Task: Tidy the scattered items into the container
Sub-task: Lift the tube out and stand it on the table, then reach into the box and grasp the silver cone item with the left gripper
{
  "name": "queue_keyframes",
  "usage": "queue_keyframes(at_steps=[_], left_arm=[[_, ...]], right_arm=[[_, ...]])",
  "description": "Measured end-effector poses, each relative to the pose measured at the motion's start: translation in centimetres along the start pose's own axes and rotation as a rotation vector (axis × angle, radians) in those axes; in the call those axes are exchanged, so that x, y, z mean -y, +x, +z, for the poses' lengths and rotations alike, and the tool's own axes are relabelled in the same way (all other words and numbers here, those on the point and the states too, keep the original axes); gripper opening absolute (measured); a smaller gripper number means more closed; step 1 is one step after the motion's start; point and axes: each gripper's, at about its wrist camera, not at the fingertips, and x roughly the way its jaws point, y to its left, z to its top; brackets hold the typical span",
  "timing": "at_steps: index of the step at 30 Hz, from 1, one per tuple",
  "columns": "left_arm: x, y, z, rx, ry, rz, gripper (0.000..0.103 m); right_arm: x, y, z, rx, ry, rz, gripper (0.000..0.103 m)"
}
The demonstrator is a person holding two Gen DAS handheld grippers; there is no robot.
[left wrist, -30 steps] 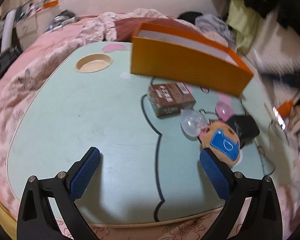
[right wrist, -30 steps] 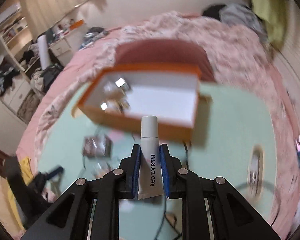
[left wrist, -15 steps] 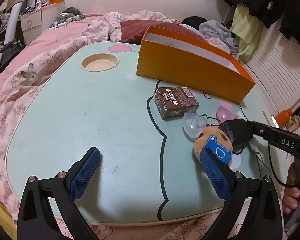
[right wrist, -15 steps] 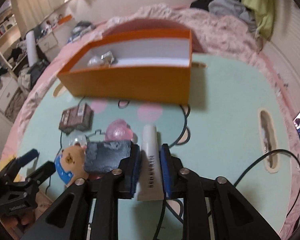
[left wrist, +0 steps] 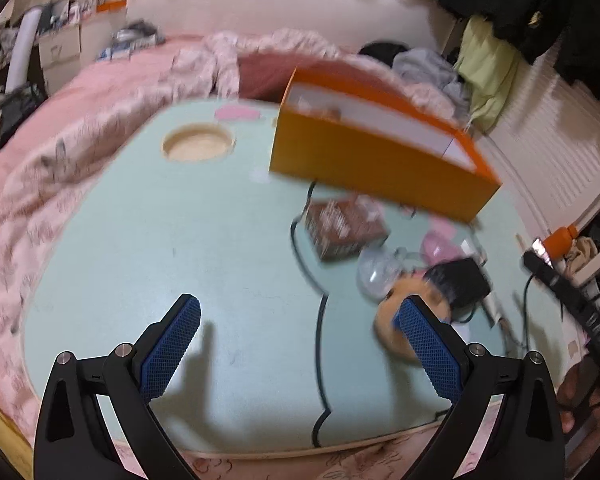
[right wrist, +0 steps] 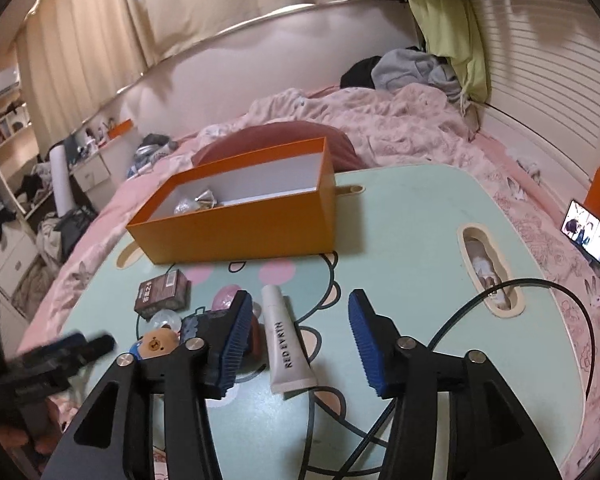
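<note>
The table (right wrist: 400,240) was the widest thing in view, a pale green top with a cartoon face, and on it stood the orange box (right wrist: 236,228), which I take as the landmark. The box was open at the top, and a few shiny small things already lay at its far left end.

In front of the box, toward the camera, the loose items were crowded together: a brown carton (right wrist: 162,294), a dark pouch (right wrist: 204,326), a bear toy (right wrist: 154,343), a clear ball (right wrist: 166,320) and a pink ball (right wrist: 228,296). The white tube (right wrist: 286,344) lay flat on the table in front of the box, between the fingers of the right gripper (right wrist: 298,338), which stood wide apart and touched nothing. The left gripper (left wrist: 296,340) was also wide and empty, low over the table, in front of the box and to the left of the pile; its picture was blurred.

The risks, as I judge them: the left finger of the right gripper was very close to the pouch, so a careless closing could catch it and miss the tube. The black cable (right wrist: 540,288) ran just beside the right finger and could snag. The balls could roll away if something pushed the pile
</note>
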Motion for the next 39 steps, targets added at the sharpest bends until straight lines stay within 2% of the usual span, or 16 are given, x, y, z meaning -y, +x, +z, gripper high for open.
queue_keyframes(at_steps=[6,10,15,16,18,20,22,24,29,30,31,32,39], left_arm=[[2.5,-1.7,4.7,0.053,0.089,-0.075,0.100],[3.5,-1.2,9.7,0.015,0.066,-0.197,0.100],[5.8,0.0,14.7,0.000,0.130,-0.163,0.098],[6.4,0.2,15.3,-0.002,0.149,-0.169,0.096],[7.3,1.0,16.6,-0.026,0.167,-0.184,0.084],[7.9,2.3,17.5,-0.062,0.180,-0.182,0.083],[8.4,4.0,18.1,-0.098,0.205,-0.154,0.075],[8.7,6.1,18.5,-0.138,0.232,-0.092,0.060],[8.2,12.5,18.2,-0.256,0.281,0.066,0.056],[8.0,13.6,18.0,-0.276,0.286,0.097,0.044],[7.8,14.5,17.9,-0.294,0.286,0.116,0.038],[7.6,15.1,17.8,-0.305,0.287,0.124,0.036],[7.3,18.1,18.5,-0.306,0.272,0.219,0.036]], right_arm=[[0.3,0.2,-0.2,-0.007,0.014,0.009,0.050],[0.7,-0.1,-0.4,0.000,0.032,0.018,0.050],[1.0,0.0,-0.4,-0.004,0.043,0.024,0.051],[1.0,0.0,-0.4,-0.005,0.044,0.026,0.051],[1.1,0.1,-0.4,-0.007,0.047,0.029,0.051],[1.1,0.1,-0.4,-0.009,0.051,0.034,0.051],[1.2,0.2,-0.4,-0.012,0.055,0.037,0.051],[1.3,0.2,-0.5,-0.012,0.059,0.039,0.051],[1.4,0.2,-0.5,-0.015,0.069,0.045,0.053],[1.5,0.2,-0.5,-0.015,0.070,0.046,0.053],[1.5,0.2,-0.5,-0.015,0.072,0.047,0.053],[1.5,0.2,-0.5,-0.015,0.074,0.048,0.054],[1.9,0.3,-0.5,-0.019,0.086,0.054,0.055]])
